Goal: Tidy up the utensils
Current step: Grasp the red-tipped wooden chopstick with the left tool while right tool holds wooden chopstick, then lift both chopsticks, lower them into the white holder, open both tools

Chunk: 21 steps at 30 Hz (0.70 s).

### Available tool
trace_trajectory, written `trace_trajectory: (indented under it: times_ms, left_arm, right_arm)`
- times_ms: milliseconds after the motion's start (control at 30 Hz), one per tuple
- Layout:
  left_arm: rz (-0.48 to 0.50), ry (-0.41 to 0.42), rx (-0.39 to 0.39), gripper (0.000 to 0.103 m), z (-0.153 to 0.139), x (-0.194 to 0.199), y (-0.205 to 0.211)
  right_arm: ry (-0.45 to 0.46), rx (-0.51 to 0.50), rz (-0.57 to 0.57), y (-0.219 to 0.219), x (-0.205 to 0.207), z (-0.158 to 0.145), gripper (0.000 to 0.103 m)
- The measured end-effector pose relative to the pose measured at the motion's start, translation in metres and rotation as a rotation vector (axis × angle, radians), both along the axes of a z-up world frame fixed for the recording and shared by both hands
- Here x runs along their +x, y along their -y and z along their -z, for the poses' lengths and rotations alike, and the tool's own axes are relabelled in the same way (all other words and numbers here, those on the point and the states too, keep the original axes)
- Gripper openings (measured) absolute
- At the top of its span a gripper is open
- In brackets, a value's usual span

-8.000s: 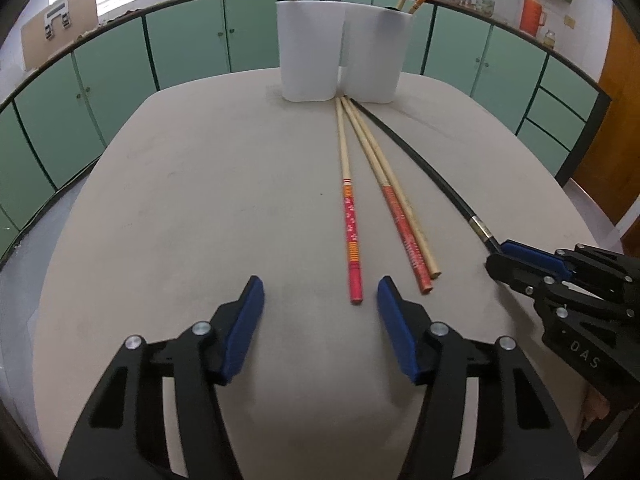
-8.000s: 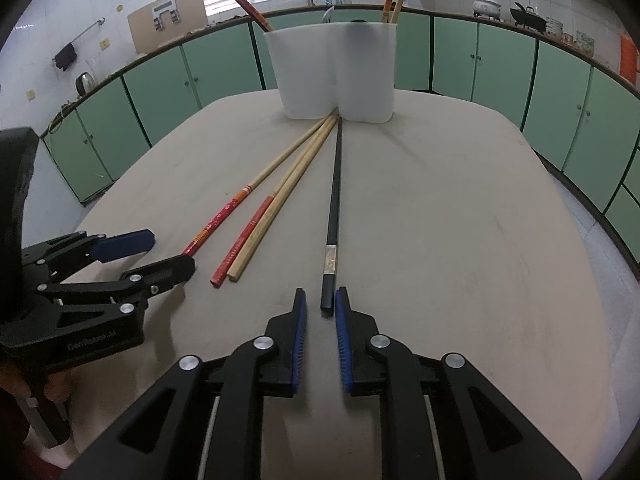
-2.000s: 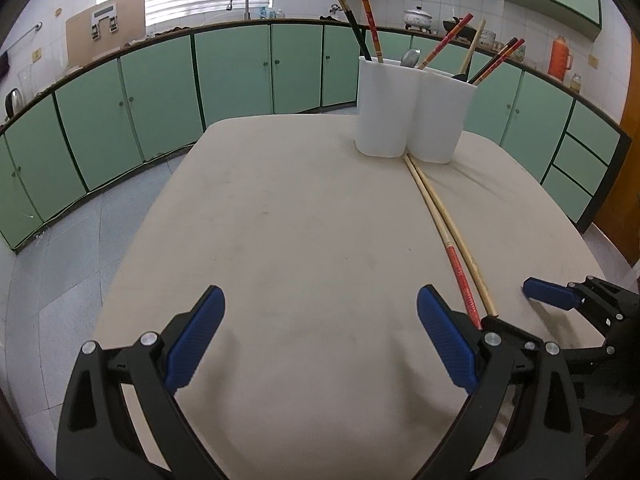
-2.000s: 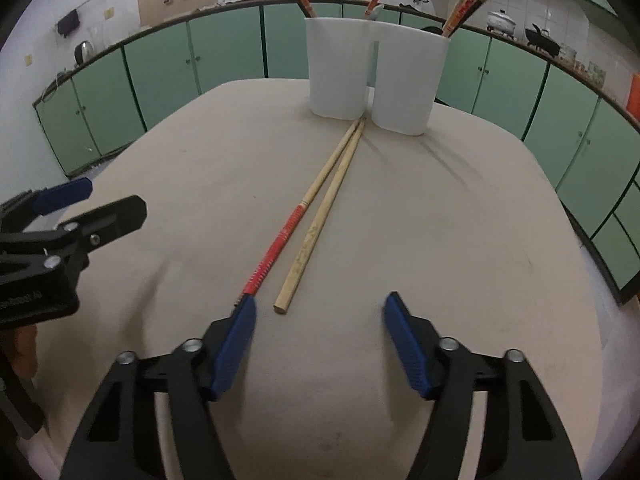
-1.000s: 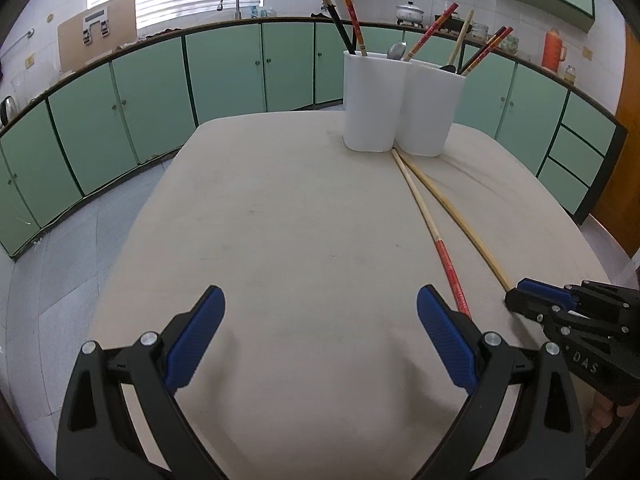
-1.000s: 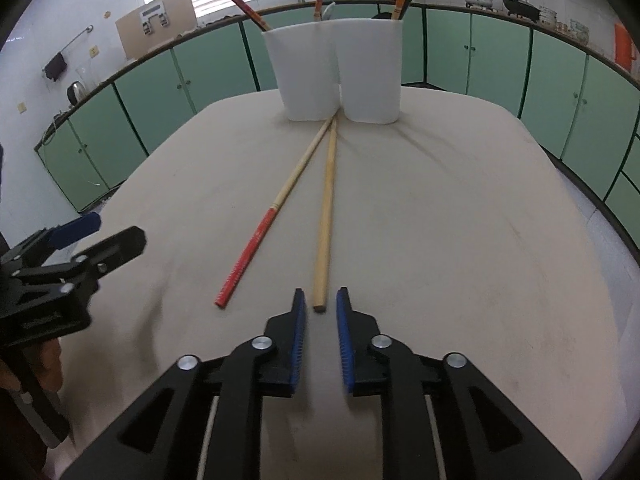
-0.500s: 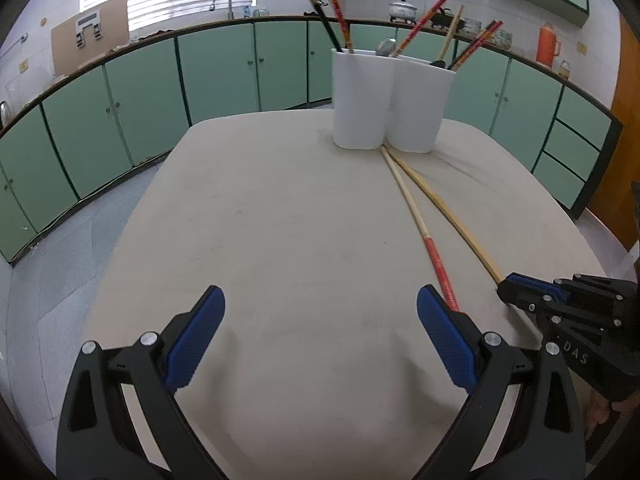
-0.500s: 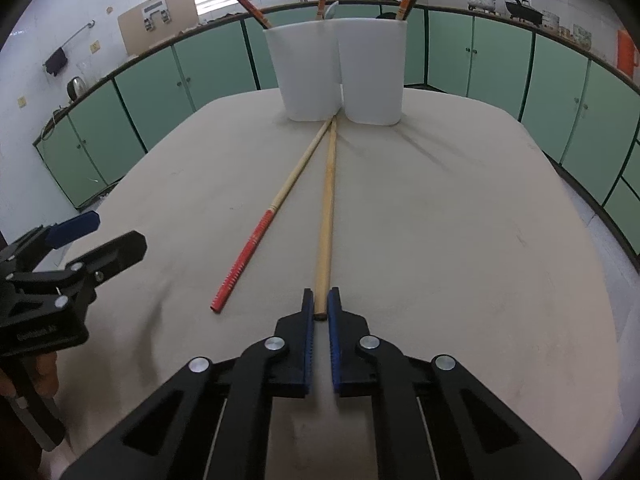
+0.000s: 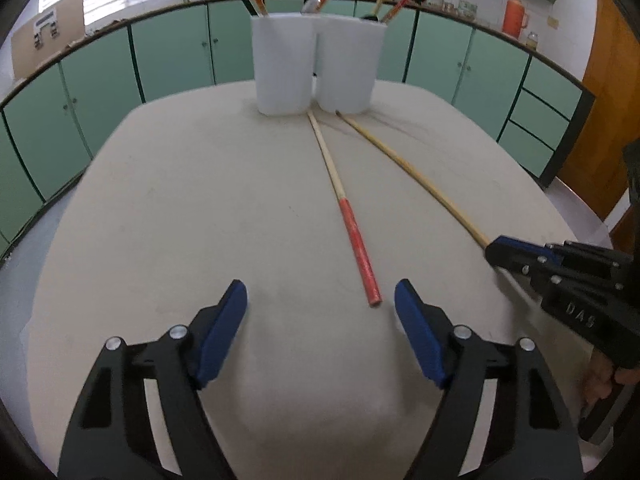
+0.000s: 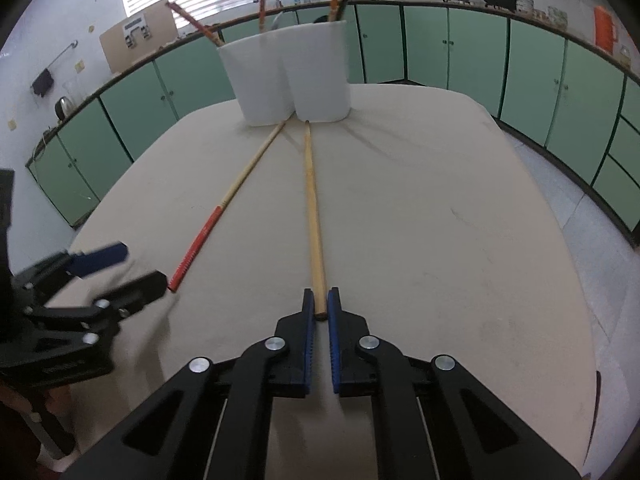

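Nearest in the right wrist view, the right gripper (image 10: 319,312) has its jaws clamped on the near end of a plain wooden chopstick (image 10: 311,200), which runs straight away across the beige worktop (image 10: 440,220) toward the two white holders (image 10: 288,76). Its far tip lies just short of the right-hand holder's base. To the left, the left gripper (image 10: 120,268) hangs low over the worktop's left side with its jaws apart, and the red end of a red-tipped chopstick (image 10: 224,216) lies just beside its lower finger.

In the left wrist view, the left gripper (image 9: 320,320) has its blue pads well apart and nothing between them. The red-tipped chopstick (image 9: 340,208) lies flat, its red end just ahead of the gap and nearer the right pad, its pale end close to the seam between the holders (image 9: 316,68). The plain chopstick (image 9: 412,176) slants from the holders out to the right gripper (image 9: 494,248) near the worktop's right edge. The two sticks fan apart toward the near side and lie close together at the holders.

The worktop (image 9: 180,200) has rounded corners. The left half and the stretch to the right of the plain chopstick are bare. The holders stand touching each other near the far edge, with several chopsticks and a spoon sticking up out of them. Beyond the edge runs a row of green cabinets (image 9: 172,52), with a brown door (image 9: 600,100) at the right.
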State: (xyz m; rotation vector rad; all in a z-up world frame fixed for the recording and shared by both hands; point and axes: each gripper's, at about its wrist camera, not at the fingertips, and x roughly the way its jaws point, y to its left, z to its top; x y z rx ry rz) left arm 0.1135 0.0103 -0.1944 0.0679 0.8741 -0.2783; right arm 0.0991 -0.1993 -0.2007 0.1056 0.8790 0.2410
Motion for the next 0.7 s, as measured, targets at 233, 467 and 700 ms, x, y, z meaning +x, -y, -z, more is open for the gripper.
trace_trajectory:
  times_ms: [233, 467, 700]
  left_arm:
    - [-0.012, -0.010, 0.006, 0.052, 0.004, 0.006, 0.004]
    - [0.029, -0.006, 0.017, 0.006, 0.004, 0.004, 0.015]
    - [0.018, 0.006, 0.003, 0.005, -0.005, 0.001, 0.007]
  right_arm:
    - [0.003, 0.003, -0.005, -0.001, 0.001, 0.002, 0.007]
    - [0.007, -0.005, -0.008, 0.000, 0.001, 0.002, 0.007]
    - [0.026, -0.026, -0.016, 0.000, -0.003, -0.004, 0.007]
